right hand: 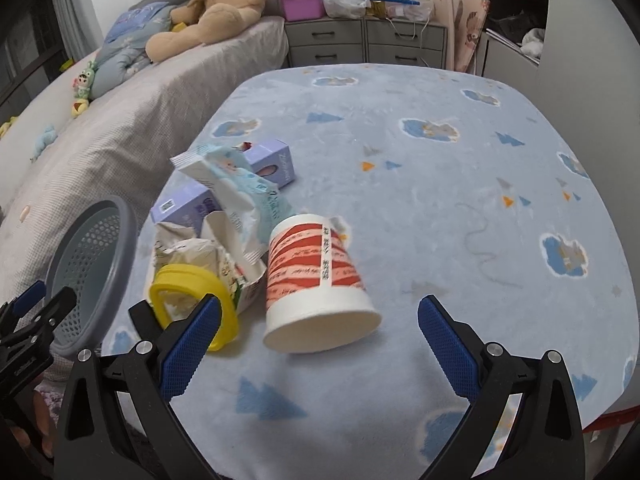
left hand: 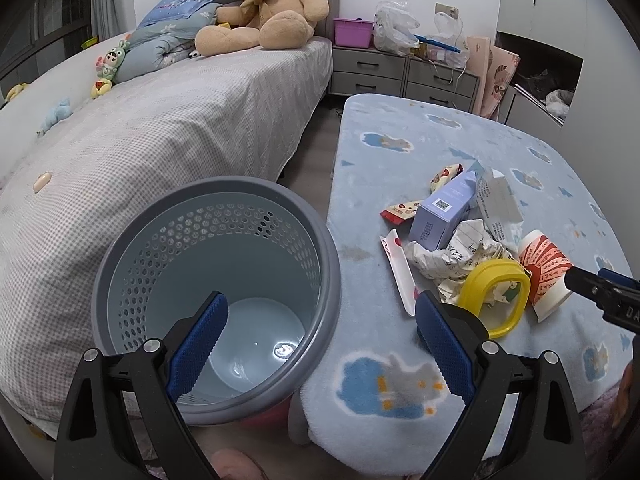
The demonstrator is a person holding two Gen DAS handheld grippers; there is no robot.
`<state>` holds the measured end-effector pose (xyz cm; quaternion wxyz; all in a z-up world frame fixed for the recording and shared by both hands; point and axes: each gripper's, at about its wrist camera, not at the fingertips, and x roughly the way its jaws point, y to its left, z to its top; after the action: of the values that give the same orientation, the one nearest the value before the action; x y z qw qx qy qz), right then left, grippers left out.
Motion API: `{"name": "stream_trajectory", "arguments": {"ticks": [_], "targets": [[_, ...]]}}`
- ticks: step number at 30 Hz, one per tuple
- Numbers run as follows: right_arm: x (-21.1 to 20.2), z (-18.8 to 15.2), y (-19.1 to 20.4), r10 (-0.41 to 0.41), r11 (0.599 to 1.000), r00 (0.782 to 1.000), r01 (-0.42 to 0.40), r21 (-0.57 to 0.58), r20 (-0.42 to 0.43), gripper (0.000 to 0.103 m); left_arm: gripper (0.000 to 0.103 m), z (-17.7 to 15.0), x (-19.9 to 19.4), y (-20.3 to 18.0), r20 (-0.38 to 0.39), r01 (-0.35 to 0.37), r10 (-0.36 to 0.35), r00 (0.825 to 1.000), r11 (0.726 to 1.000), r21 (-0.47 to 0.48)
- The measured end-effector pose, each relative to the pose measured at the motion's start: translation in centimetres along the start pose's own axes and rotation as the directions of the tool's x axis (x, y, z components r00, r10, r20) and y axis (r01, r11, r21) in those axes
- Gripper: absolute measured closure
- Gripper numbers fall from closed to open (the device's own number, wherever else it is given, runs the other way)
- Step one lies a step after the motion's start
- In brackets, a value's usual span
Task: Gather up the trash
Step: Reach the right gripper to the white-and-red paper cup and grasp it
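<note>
Both grippers empty, jaws wide: left gripper (left hand: 320, 320) over bin (left hand: 120, 248) rim, right gripper (right hand: 320, 322) facing tipped paper cup (right hand: 316, 276).

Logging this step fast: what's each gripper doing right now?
Left gripper: open, empty, above the bin.
Right gripper: open, empty, facing the paper cup.

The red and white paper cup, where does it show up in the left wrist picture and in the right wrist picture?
Left wrist view: the paper cup lies at the right edge of the trash pile, beside the yellow ring.
Right wrist view: the paper cup lies on its side at centre, open mouth toward the camera, ahead of the right gripper.
Shared landmark: the yellow ring, just left of the cup in both.
</note>
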<state>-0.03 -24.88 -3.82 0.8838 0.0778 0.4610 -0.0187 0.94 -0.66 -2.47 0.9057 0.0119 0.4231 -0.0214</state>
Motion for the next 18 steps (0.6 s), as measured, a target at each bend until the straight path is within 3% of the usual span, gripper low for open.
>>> {"name": "stream_trajectory", "arguments": {"ticks": [8,13,15,18], "targets": [[3.2,1.1,-0.1,0.000,1.000,0.997,-0.002,-0.025,-0.071,0.009,0.012,0.1,0.5,-0.6,-0.012,-0.007,0.007,1.000,1.000,0.011],[4.1,1.0,0.4,-0.005,0.998,0.995,-0.001,-0.059,-0.098,0.022,0.012,0.0,0.9,-1.0,-0.020,0.000,0.000,1.000,1.000,0.020],[4.5,0.9,0.5,0.011,0.998,0.993,-0.019,-0.064,-0.120,0.036,0.012,0.0,1.1,-1.1,-0.022,-0.002,0.003,1.000,1.000,0.023],[4.4,0.7,0.5,0.024,0.998,0.993,-0.032,-0.062,-0.116,0.040,0.012,-0.1,1.2,-1.0,-0.027,0.008,-0.007,1.000,1.000,0.019]]}}
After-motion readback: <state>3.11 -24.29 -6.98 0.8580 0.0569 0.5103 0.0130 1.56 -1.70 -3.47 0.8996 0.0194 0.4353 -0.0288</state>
